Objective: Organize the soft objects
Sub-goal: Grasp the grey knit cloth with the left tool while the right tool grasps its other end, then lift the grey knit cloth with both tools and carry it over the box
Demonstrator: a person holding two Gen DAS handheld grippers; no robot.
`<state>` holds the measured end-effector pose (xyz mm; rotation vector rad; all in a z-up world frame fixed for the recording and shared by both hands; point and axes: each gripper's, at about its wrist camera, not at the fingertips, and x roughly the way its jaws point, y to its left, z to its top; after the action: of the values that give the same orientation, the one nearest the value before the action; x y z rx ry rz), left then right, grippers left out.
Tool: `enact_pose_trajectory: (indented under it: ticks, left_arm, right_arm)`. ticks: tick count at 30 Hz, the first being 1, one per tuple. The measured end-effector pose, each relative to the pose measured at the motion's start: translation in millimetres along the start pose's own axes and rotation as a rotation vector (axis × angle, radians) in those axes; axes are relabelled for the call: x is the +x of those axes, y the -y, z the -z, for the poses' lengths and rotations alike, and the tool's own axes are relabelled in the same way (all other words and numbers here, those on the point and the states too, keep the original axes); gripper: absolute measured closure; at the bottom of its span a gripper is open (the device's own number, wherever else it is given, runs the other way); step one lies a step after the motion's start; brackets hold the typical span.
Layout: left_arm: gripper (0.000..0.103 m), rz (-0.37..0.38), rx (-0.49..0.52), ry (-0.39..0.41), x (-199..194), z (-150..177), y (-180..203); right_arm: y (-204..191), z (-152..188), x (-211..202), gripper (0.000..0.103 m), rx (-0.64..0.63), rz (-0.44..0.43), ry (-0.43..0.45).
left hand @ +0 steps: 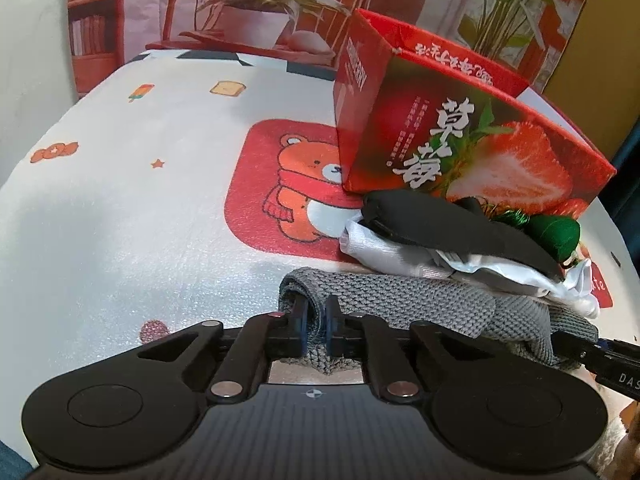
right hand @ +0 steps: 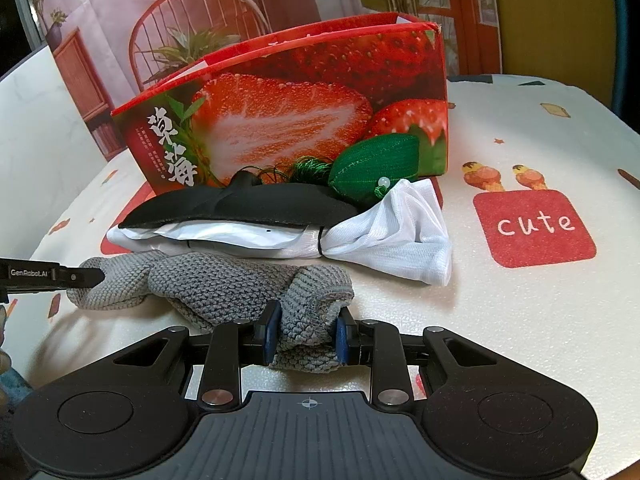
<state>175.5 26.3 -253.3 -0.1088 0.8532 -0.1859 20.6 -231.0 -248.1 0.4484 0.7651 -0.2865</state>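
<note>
A grey knit cloth (right hand: 224, 284) lies crumpled on the table (right hand: 520, 320), at its near edge, just in front of both grippers. Its long axis runs side to side across the table, from one gripper to the other.

The left gripper (left hand: 316, 320) is pressed together on the cloth's left end, pinching a thin fold between its blue pads. The right gripper (right hand: 306, 336) pinches the cloth's right end, with a thicker bunch of knit filling the gap between its pads. Each hand is at its own end, so neither has to reach across.

Just behind the cloth, and touching its far edge, sits a small pile: a white mesh bag (right hand: 384, 232) at the bottom, a black eye mask (right hand: 248, 204) lying flat on top, and a green stuffed pouch (right hand: 376, 164) with a tassel at the back.

Behind the pile stands an open red strawberry box (right hand: 304, 112), its long side facing the grippers.

With both ends held, the likely next move is to lift or stretch the cloth along that side-to-side line, for folding or for carrying over the pile to the box. The risk is dragging the pile along.
</note>
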Motion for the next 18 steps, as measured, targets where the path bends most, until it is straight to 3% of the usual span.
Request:
enact_pose_trajectory:
  ticks: [18]
  left_arm:
    - [0.097,-0.007,0.042,0.236,-66.4,-28.0,7.5]
  right_arm:
    - [-28.1,-47.7,-50.9,0.082,-0.113,-0.077,0.187]
